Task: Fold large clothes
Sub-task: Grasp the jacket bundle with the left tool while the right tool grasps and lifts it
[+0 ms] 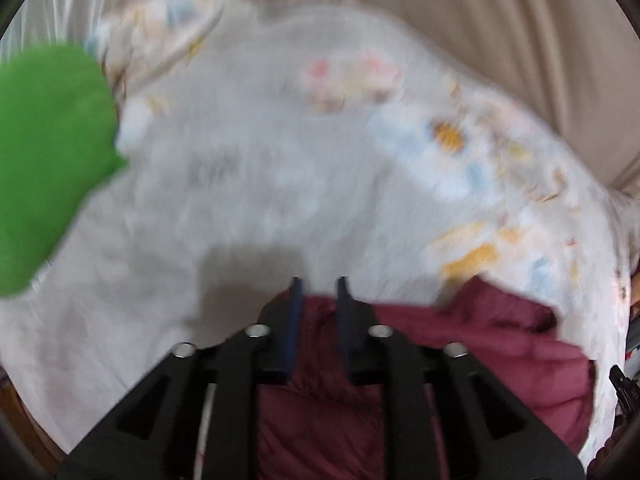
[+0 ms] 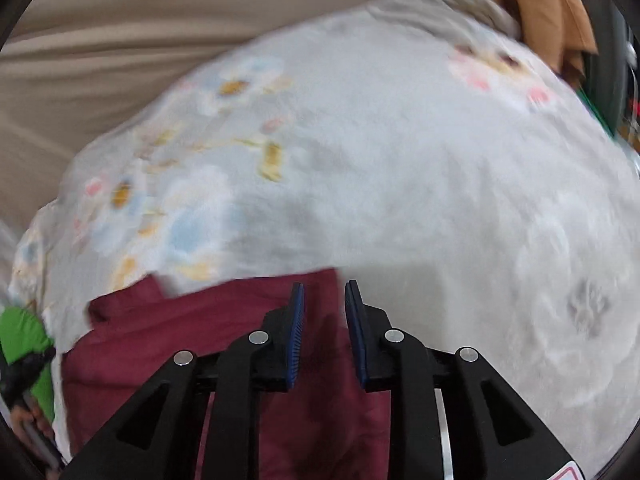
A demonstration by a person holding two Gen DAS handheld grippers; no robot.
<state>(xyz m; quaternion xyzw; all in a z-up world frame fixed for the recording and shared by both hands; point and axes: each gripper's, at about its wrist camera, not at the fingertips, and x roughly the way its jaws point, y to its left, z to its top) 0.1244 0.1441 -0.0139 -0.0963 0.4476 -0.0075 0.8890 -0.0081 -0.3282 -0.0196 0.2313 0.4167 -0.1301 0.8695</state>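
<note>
1. A maroon garment is lying bunched on a pale printed sheet, directly under and between both claws, its long axis seeming to run sideways from one claw to the other, though blur is softening its edges.
2. The left gripper is hanging over its left part, jaws slightly spread, pinching nothing.
3. The right gripper is hovering by its right edge, jaws likewise parted and empty.
4. Neither hand is looking nearer; a green cloth is sitting off to the left.
</note>
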